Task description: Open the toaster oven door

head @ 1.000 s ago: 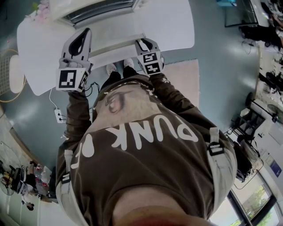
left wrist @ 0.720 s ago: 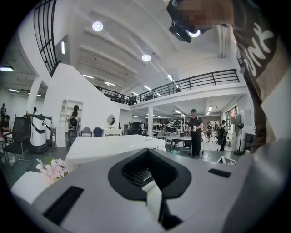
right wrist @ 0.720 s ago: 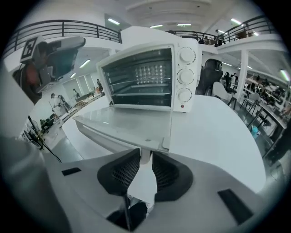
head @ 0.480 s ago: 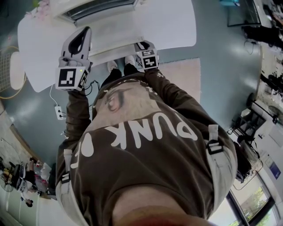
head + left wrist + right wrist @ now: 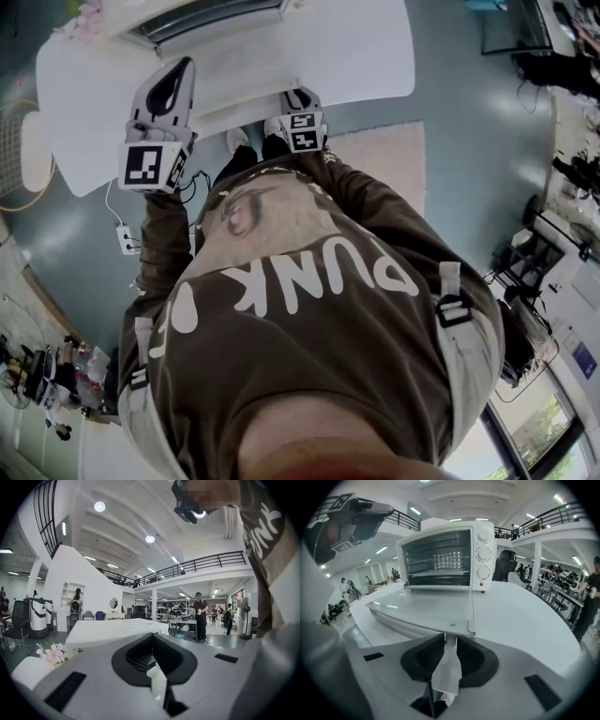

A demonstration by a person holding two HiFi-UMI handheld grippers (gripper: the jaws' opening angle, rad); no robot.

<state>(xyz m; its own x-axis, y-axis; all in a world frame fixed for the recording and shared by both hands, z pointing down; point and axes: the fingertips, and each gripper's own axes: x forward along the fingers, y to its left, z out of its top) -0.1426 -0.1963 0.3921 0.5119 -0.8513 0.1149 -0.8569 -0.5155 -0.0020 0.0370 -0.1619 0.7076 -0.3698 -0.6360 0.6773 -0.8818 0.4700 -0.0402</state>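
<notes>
The white toaster oven (image 5: 440, 557) stands at the back of the white table (image 5: 520, 616). Its glass door (image 5: 426, 609) is folded down, nearly flat, toward me. My right gripper (image 5: 447, 641) is at the door's front edge near the right end. Its jaws are closing slightly, with the white door handle (image 5: 446, 667) pressed between the pads. In the head view the oven (image 5: 206, 14) is at the top and the right gripper (image 5: 298, 98) sits under the door (image 5: 239, 98). My left gripper (image 5: 173, 75) hangs over the table left of the door, shut and empty (image 5: 152, 639).
Pink flowers (image 5: 52, 654) lie on the table beside the oven. A pale rug (image 5: 384, 159) and a power strip (image 5: 125, 246) are on the floor by my feet. A person (image 5: 200, 616) stands far off in the hall.
My right gripper has drawn back toward my body and a little to the left, staying at the door's edge. The left gripper has hardly moved.
</notes>
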